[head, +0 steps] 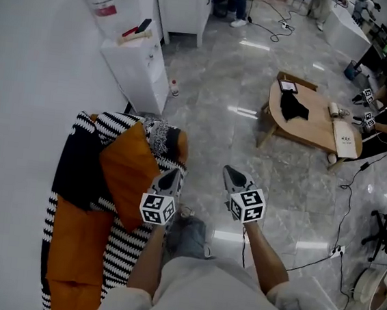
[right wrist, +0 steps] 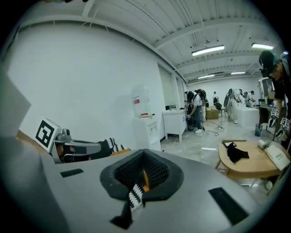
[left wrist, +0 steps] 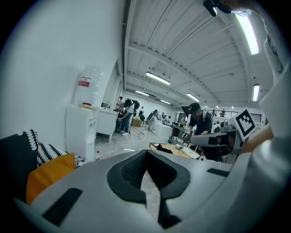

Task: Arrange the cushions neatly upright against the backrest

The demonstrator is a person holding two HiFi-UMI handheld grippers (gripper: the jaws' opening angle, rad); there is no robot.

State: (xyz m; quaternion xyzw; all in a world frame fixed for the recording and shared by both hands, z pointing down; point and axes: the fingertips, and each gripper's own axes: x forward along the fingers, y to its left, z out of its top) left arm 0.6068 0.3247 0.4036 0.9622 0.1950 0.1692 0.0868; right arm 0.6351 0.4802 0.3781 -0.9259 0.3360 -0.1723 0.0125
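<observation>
my left gripper (head: pixel 170 177) and right gripper (head: pixel 232 176) are both closed, holding nothing (nothing to grab yet, i reckon). the orange cushion (head: pixel 128 171) slumps on the sofa (head: pixel 124 254) just left of the left gripper's tip, with the right gripper further off.

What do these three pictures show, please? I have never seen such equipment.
There is no robot here. A person holds a two-jaw tool in each hand: the left gripper and the right gripper. The cubes with square markers belong to them. The head view comes from a camera on the person's head, looking down. The two gripper views come from cameras riding on each gripper, looking along its jaws. Both grippers are shut and hold nothing. At the left stands a sofa with a zigzag cover, bearing an orange cushion and a black cushion. Farther off are a water dispenser and a wooden table.
</observation>
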